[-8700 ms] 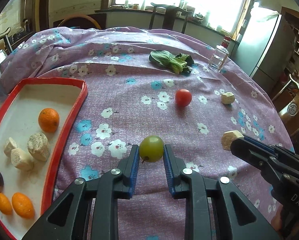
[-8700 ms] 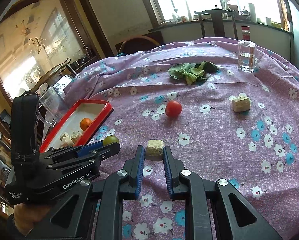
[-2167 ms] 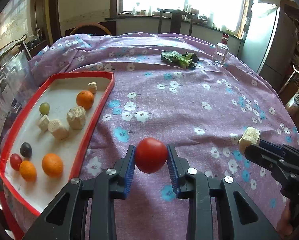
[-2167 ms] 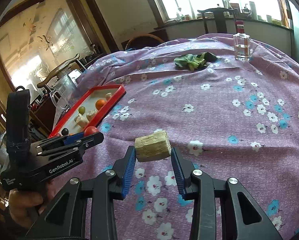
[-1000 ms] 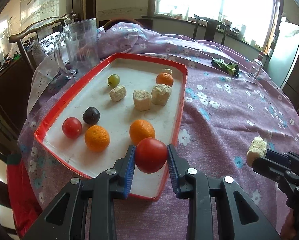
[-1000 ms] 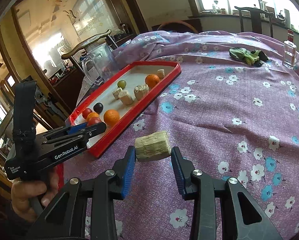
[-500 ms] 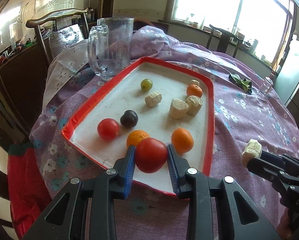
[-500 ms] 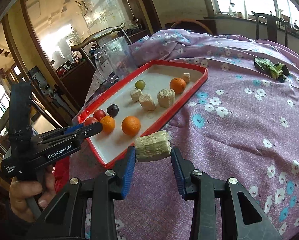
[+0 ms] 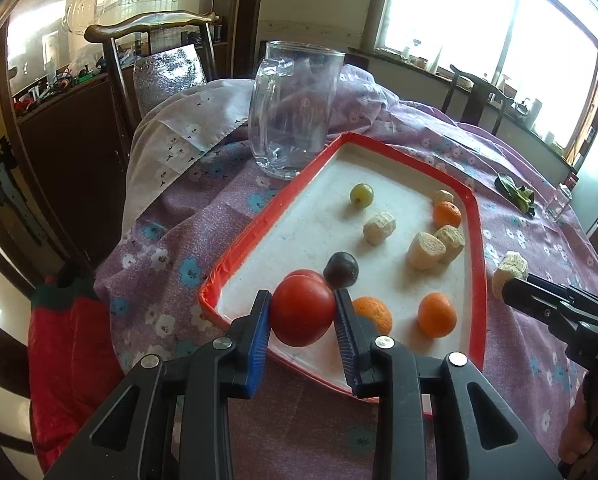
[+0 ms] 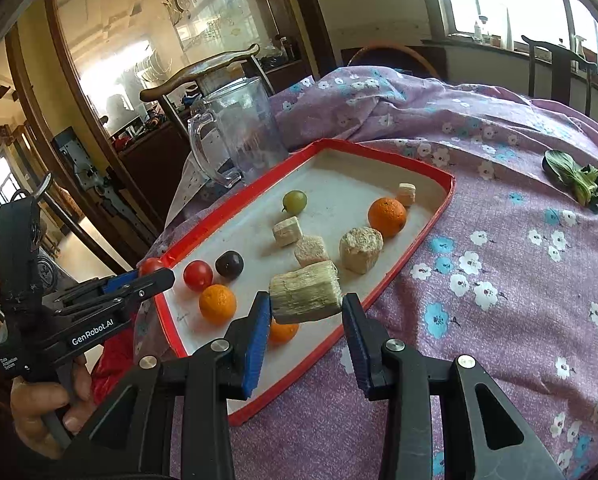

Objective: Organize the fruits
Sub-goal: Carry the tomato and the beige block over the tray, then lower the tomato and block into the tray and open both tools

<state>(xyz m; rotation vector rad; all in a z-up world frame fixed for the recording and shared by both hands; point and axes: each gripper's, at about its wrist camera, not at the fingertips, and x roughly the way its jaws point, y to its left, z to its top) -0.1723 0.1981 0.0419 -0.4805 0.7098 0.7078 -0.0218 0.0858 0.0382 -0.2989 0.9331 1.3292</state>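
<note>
Hovering tomato (image 9: pixel 302 310) over tray (image 9: pixel 241 248) corner

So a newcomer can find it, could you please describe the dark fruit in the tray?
Start at the red-rimmed tray beside the glass jug. Near its closest end lies the dark plum, between a small red tomato and the pale cut chunks. It is the only near-black fruit there.

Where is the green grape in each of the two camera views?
Left wrist view: the green grape lies in the far part of the red tray, just right of the glass mug.
Right wrist view: the green grape lies upper centre, in the tray's far half, right of the mug.
Shared landmark: the glass mug, standing outside the tray's far left corner.
</note>
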